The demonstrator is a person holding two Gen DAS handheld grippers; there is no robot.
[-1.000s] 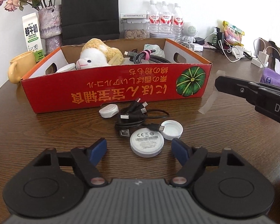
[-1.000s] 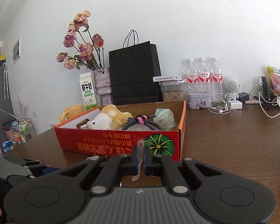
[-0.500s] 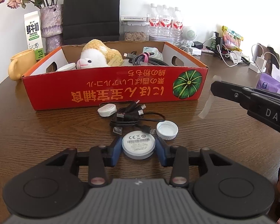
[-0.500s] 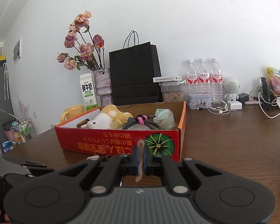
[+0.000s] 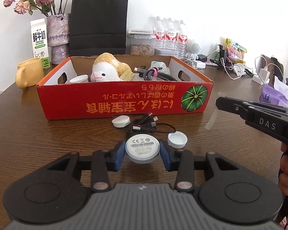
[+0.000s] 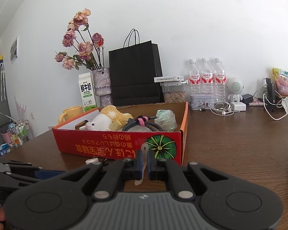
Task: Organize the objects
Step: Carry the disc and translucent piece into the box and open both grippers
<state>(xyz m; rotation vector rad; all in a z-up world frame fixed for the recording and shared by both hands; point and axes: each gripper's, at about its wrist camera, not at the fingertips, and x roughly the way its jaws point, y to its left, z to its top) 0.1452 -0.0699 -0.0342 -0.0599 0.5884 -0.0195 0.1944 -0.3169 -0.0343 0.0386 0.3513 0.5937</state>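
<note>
While the left claw [image 5: 142,150] clamps the round white puck [image 5: 142,148] above the bench [image 5: 48,140], the right claw [image 6: 145,163] pinches a translucent strip [image 6: 143,160].

The small print on the white puck's [image 5: 142,148] label is perhaps too fine to read.

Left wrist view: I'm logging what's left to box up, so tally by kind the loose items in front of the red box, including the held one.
Round white puck, in left gripper: 1
White bottle cap: 1
Small white oval device: 1
Black cable bundle: 1
Total: 4
</note>
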